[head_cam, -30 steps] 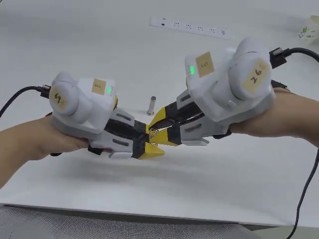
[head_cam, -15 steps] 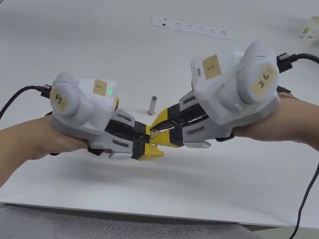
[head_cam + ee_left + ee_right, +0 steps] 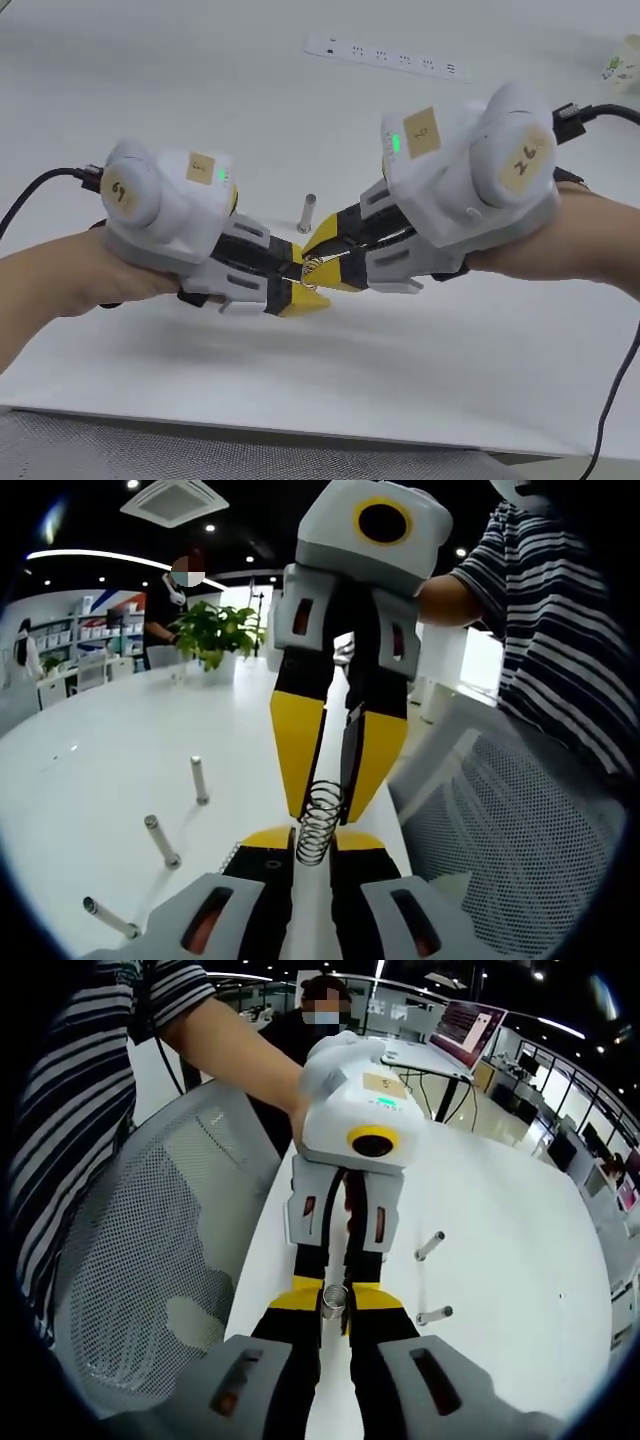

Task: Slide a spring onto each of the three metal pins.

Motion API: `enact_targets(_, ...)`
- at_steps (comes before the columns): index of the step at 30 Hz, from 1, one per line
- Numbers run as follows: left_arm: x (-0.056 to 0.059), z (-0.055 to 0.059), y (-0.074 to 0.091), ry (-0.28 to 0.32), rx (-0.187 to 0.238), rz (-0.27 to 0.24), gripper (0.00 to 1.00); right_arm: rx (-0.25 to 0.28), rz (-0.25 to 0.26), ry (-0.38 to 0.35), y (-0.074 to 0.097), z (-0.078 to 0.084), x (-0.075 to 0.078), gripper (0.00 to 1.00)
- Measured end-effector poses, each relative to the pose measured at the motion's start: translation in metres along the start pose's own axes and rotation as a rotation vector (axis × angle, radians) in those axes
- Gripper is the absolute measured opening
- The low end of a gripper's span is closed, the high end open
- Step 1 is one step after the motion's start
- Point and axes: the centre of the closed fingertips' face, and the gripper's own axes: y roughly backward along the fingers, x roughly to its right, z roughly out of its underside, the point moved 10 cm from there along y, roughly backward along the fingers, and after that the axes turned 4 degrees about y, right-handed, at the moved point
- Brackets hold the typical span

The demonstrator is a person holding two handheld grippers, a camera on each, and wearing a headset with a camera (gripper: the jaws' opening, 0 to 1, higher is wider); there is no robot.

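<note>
The left tool (image 3: 310, 842) and right tool (image 3: 337, 1302) were tip to tip, both pinching one small coiled wire spring (image 3: 319, 822) above the white desk (image 3: 90, 750). Beside them three short silver metal pins (image 3: 160, 841) stood bare — so, by my reading, all three fittings remained.

My left gripper (image 3: 298, 287) and right gripper (image 3: 316, 262) are white, jaws yellow and black; between them, a silvery spring (image 3: 320, 822).

white power strip (image 3: 385, 57); potted plant (image 3: 215, 630)
</note>
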Motion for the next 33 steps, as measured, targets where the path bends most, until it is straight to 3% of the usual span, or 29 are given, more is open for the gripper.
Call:
enact_targets(23,-0.004,0.013,0.019,0.065,-0.016,-0.047,0.21,-0.003,0.031,0.004,0.0,0.004,0.005,0.07)
enact_targets(33,-0.008,0.018,0.044,0.072,-0.042,-0.092,0.28,0.002,0.051,0.003,0.001,0.005,0.006,0.07)
